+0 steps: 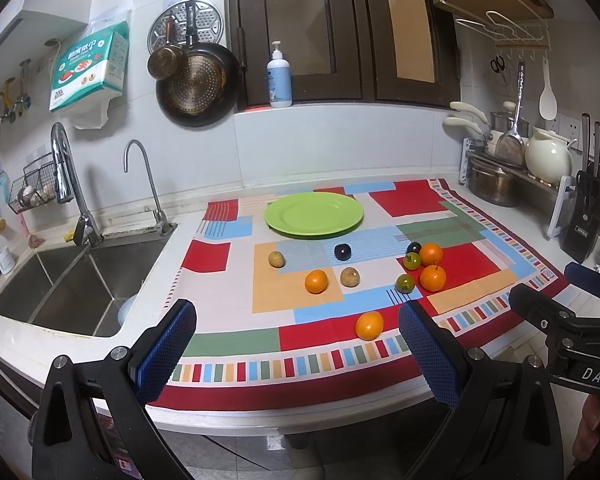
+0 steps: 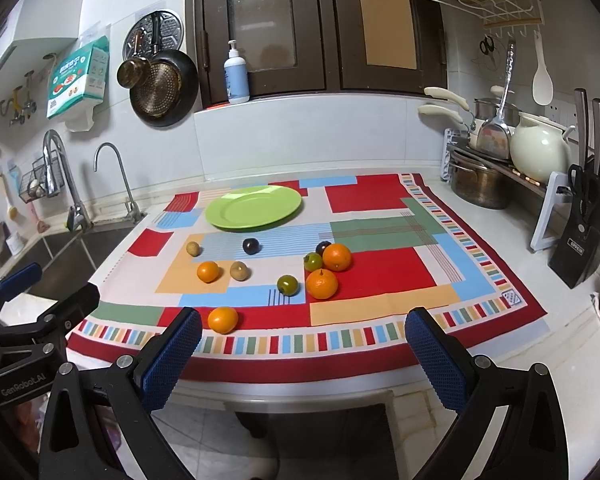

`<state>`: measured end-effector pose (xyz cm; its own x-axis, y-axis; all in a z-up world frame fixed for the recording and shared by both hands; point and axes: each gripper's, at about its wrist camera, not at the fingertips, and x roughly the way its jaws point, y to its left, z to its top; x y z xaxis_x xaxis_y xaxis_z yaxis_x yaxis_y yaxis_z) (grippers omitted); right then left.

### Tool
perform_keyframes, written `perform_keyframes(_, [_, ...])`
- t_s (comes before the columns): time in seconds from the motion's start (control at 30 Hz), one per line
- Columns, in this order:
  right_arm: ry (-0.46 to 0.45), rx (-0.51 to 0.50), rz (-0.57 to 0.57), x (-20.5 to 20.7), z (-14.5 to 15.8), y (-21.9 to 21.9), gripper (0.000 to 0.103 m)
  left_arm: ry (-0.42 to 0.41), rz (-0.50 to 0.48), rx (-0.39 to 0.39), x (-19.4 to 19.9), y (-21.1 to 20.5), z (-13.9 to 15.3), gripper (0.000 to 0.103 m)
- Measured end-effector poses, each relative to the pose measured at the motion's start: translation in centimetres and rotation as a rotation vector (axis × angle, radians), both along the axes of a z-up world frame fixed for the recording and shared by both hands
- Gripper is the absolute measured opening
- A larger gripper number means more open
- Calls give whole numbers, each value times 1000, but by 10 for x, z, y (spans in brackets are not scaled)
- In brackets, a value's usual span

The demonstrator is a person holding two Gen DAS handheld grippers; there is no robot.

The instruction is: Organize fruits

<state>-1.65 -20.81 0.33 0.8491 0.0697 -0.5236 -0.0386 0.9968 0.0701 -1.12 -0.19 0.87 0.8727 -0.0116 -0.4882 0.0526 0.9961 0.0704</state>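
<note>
An empty green plate [image 1: 313, 214] [image 2: 253, 206] rests at the back of a colourful patchwork cloth [image 1: 472, 268] [image 2: 380, 268]. Scattered in front of it are several oranges [image 1: 316, 281] [image 2: 321, 283], two brown fruits [image 1: 276, 259] [image 2: 239, 271], dark plums [image 1: 342, 251] [image 2: 251, 246] and green plums [image 1: 405, 283] [image 2: 287, 284]. One orange [image 1: 369, 325] [image 2: 223, 319] lies nearest the counter's front edge. My left gripper [image 1: 296, 346] and my right gripper [image 2: 304, 354] both hover open at that front edge, holding nothing.
A steel sink [image 1: 76, 280] with two taps sits left of the cloth. A dish rack with pots and a cream teapot [image 2: 538, 148] and a knife block [image 2: 584, 240] stand on the right. Pans [image 1: 198, 80] hang on the back wall, and a soap bottle [image 1: 279, 80] stands on the sill.
</note>
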Motion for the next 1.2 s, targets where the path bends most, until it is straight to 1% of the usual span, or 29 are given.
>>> perform_keyframes(0.53, [7, 2, 14, 3, 1, 11, 103, -3, -2, -3, -1, 6, 1, 103])
perform_keyframes(0.9, [33, 8, 29, 11, -5, 24, 103, 14, -29, 6, 8, 19, -3, 102])
perform_keyframes(1.0, [42, 4, 28, 15, -7, 32, 102, 16, -55, 2, 19, 24, -3, 99])
perform_keyframes(1.03, [42, 0, 24, 15, -7, 34, 102, 20, -69, 0, 24, 25, -4, 96])
perform_keyframes(1.1, [43, -1, 14, 19, -8, 40, 102, 26, -97, 1, 32, 27, -6, 94])
perform_keyframes(1.17, [46, -2, 11, 23, -10, 47, 101, 38, -132, 9, 44, 29, -8, 87])
perform_keyframes(1.2, [51, -7, 5, 26, -11, 51, 100, 50, -155, 10, 50, 31, -9, 86])
